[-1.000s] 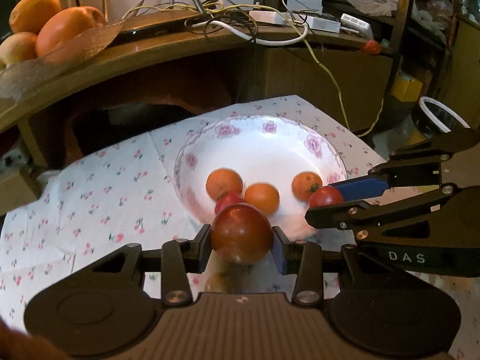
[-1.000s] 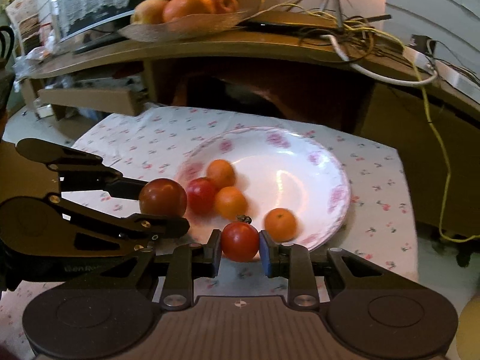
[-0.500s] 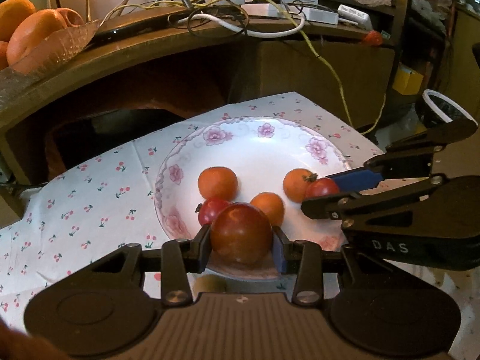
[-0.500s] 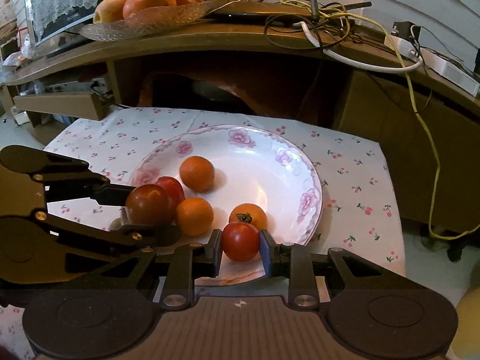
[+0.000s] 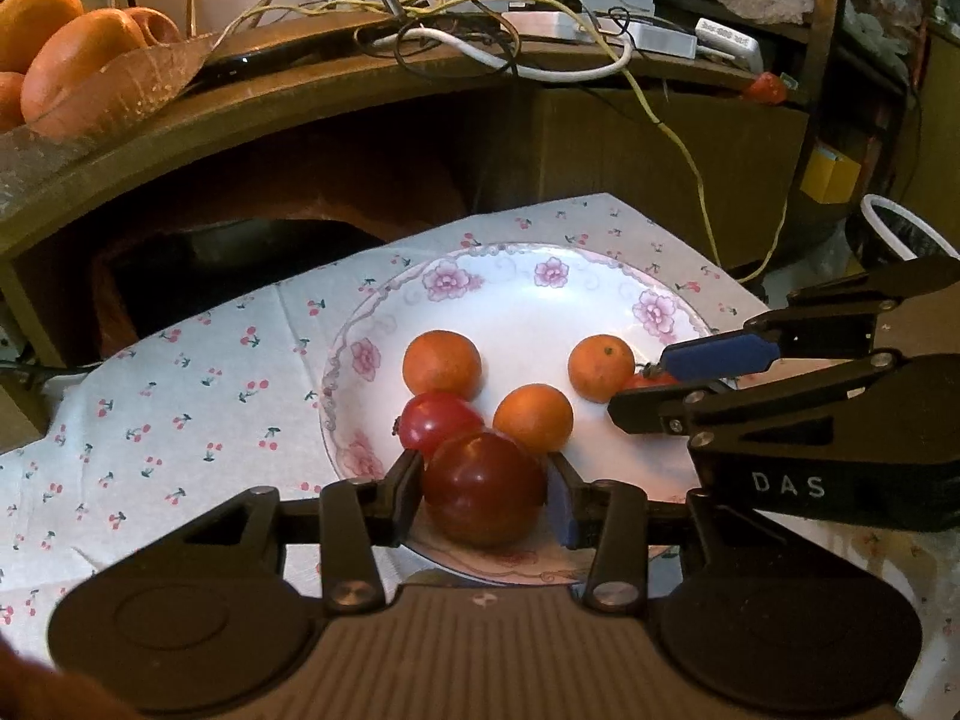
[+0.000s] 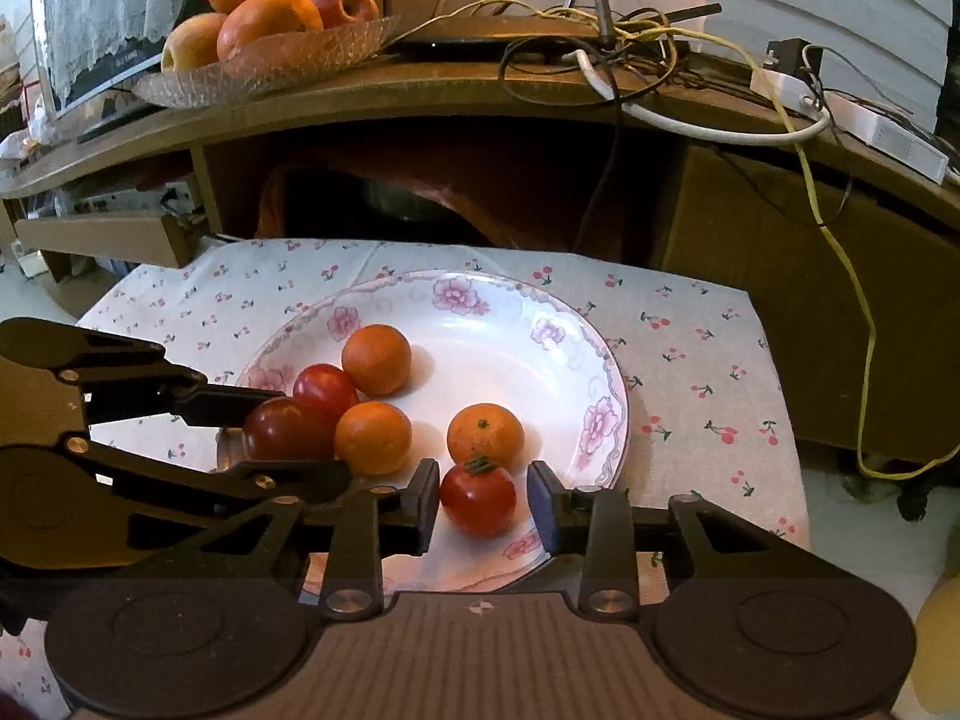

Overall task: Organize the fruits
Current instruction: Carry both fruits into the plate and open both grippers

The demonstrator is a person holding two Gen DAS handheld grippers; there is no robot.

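Note:
A white floral plate (image 5: 528, 306) (image 6: 516, 324) sits on a cherry-print cloth. It holds three oranges (image 5: 443, 363) (image 6: 377, 359) and a red fruit (image 5: 441, 420) (image 6: 327, 389). My left gripper (image 5: 483, 495) is shut on a dark red fruit (image 5: 483, 489), low over the plate's near edge; it also shows in the right wrist view (image 6: 287, 429). My right gripper (image 6: 483, 501) is open around a red tomato (image 6: 478, 498) that rests on the plate, with gaps on both sides. In the left wrist view the right gripper (image 5: 690, 381) hides most of that tomato (image 5: 651, 381).
A wooden desk (image 6: 480, 96) rises behind the plate with a glass bowl of large oranges and apples (image 6: 264, 18) and tangled cables (image 6: 600, 42). A yellow cable (image 6: 840, 252) hangs at the right. The cloth (image 5: 180, 372) extends left of the plate.
Both grippers moved forward over the plate. The right gripper's jaws opened, and the tomato now rests on the plate. The left gripper still holds its dark red fruit.

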